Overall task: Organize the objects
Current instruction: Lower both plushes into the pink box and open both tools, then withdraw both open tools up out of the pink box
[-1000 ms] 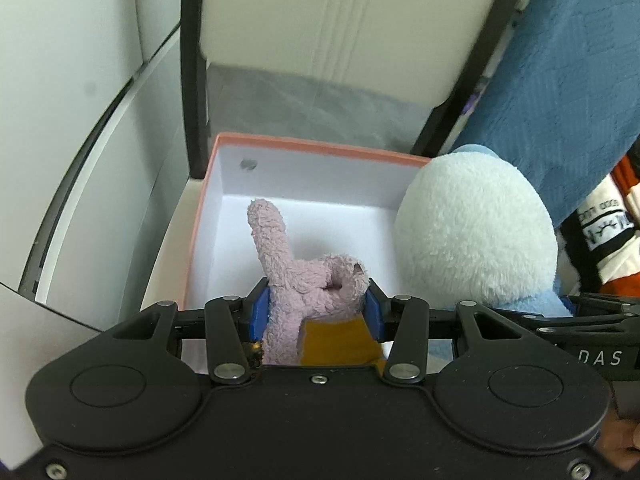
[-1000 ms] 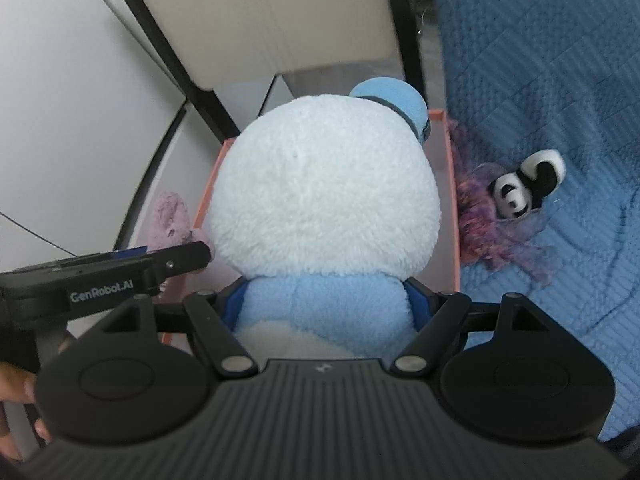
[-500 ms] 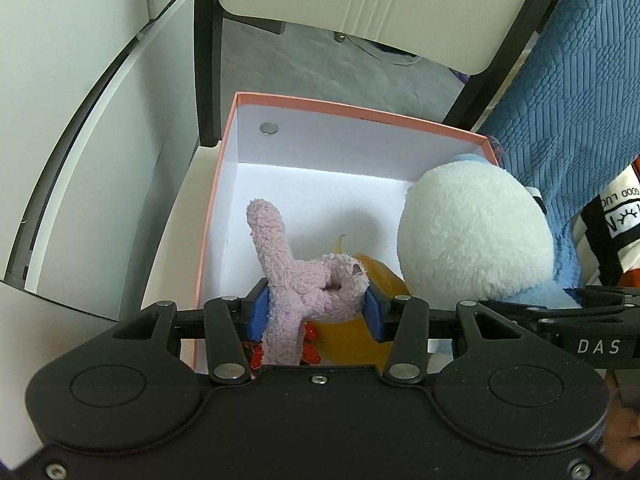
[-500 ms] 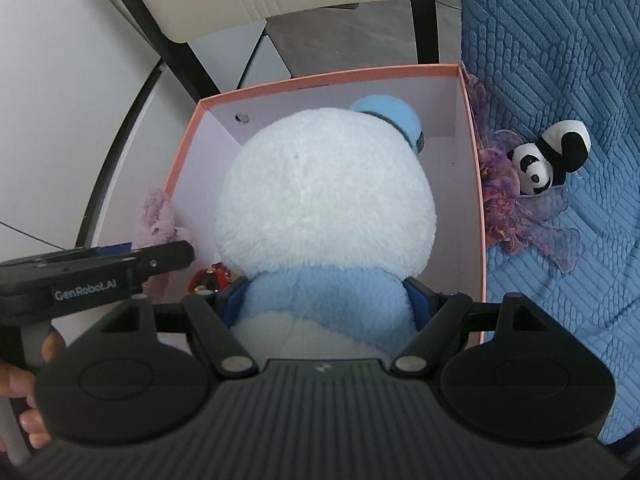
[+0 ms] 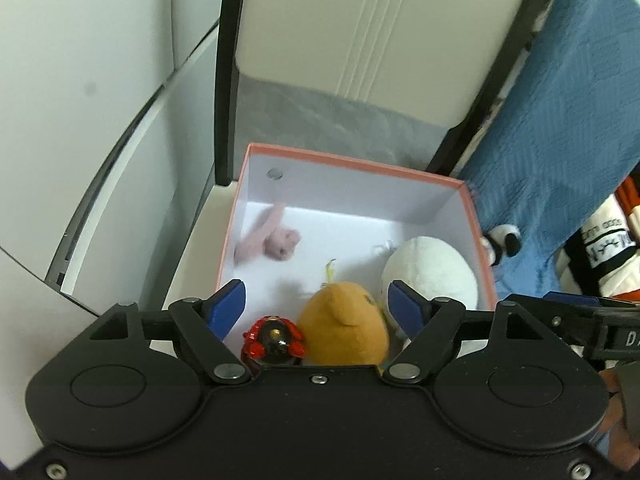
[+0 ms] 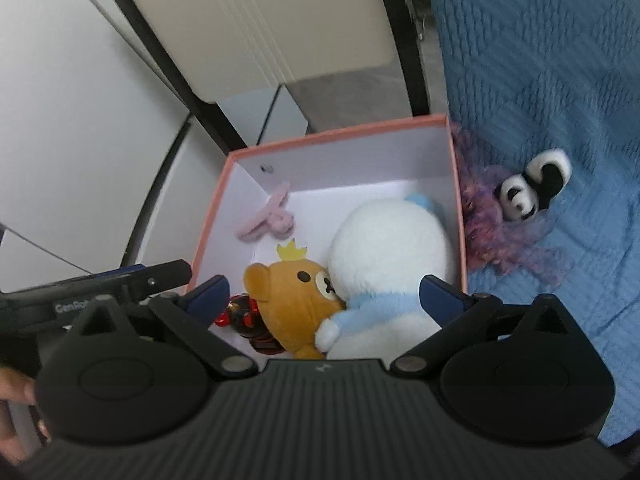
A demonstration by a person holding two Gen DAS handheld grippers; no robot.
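While both jaws are opening on nothing, the panda (image 6: 528, 192) waits outside the box (image 6: 336, 136).
It lies beyond and right of the right hand-held gripper (image 6: 326, 292), the nearer one; the left hand-held gripper (image 5: 318, 304) is farther off.

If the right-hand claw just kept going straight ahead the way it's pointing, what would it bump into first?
Most likely the big white and blue plush toy lying in the pink box. It sits right ahead of the right gripper, whose jaws are opening with nothing pressed between them. Depth is hard to judge here.

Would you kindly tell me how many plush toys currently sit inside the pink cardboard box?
3: a small pink plush bunny at the back left, a brown plush bear in front, a white-and-blue plush toy on the right. Others may be hidden beneath.
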